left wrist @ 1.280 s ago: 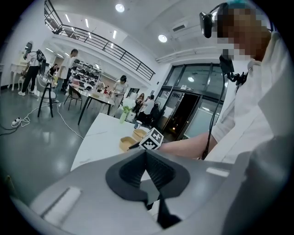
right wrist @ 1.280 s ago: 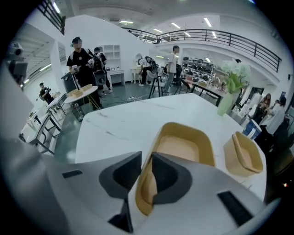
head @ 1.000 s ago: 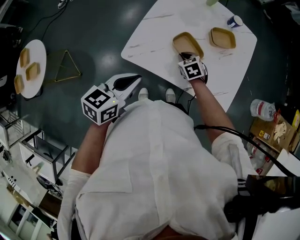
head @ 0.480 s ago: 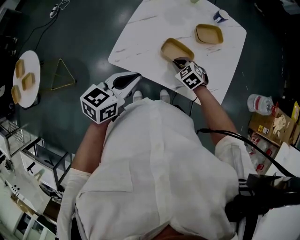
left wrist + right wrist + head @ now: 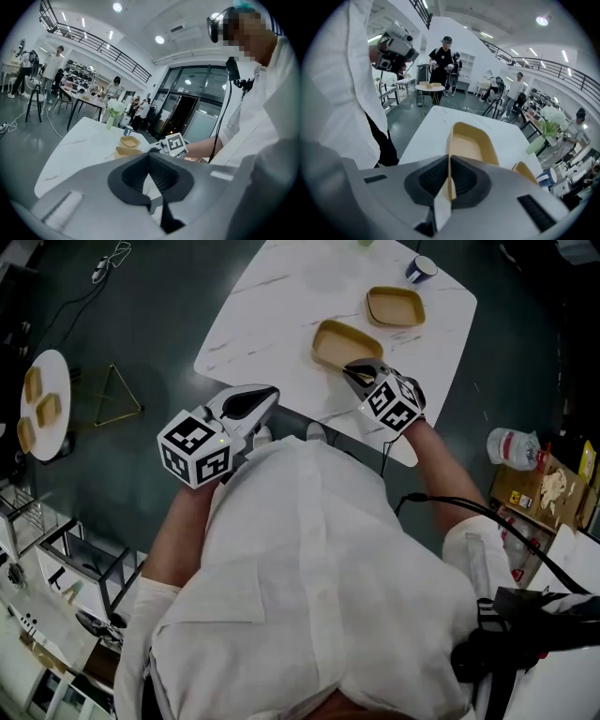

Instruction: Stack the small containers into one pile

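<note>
Two small tan containers are on the white marble table. My right gripper is shut on the near rim of the closer container, which fills the middle of the right gripper view as a tan container. Its jaws have just been closing, with that thin rim between them. The second container sits behind and to the right, and shows again as the second container. My left gripper hangs off the table's near-left edge; in its own view the left gripper is shut and holds nothing.
A blue-and-white cup stands at the table's far corner. On the dark floor to the left is a small round table with more tan containers, and a wire triangle stand. A plastic bottle and a cardboard box lie to the right.
My right gripper has rolled and risen with the container's rim in its jaws, tilting the container. The table has slid left in the head view. The left gripper stays shut and empty.
</note>
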`<state>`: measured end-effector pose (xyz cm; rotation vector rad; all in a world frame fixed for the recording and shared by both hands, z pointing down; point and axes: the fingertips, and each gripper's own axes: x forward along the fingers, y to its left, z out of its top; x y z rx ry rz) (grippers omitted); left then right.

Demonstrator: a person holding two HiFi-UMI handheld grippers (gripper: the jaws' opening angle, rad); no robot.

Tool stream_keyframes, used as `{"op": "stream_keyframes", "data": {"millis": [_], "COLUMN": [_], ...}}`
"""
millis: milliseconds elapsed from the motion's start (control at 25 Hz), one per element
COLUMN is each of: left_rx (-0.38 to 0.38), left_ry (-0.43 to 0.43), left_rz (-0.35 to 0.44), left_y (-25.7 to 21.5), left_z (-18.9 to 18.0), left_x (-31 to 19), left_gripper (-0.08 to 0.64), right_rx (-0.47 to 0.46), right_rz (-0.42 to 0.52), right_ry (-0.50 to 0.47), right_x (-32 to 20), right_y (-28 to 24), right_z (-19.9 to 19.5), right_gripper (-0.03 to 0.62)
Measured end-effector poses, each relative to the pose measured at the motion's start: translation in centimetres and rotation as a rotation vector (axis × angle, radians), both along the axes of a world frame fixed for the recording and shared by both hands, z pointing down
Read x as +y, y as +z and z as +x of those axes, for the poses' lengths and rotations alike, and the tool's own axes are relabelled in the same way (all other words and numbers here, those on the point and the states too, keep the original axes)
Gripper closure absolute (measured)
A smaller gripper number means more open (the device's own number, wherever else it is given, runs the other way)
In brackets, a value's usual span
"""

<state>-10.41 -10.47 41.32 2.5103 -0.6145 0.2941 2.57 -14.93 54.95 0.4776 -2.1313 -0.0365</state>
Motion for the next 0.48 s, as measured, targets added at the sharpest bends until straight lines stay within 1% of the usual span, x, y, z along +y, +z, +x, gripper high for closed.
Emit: {"op": "stream_keyframes", "data": {"millis": [320,480], "left_rx": [-0.010,-0.012], "left_ry": [-0.033,-0.050], "left_rz": [-0.008,-0.011], "left_y": [0.0,0.2], "left_z": [2.3,3.3], "left_x": [0.3,0.4], "left_gripper": [0.554,0.554], "right_rx": [0.053,0.080], "right_rz": [0.091,0.130], "right_ry": [-0.153,-0.201], "right_x": [-0.2,-1.2], "right_y": [-3.0,-3.8], "right_z": [4.6,7.1], "right_gripper": [0.577,0.577]}}
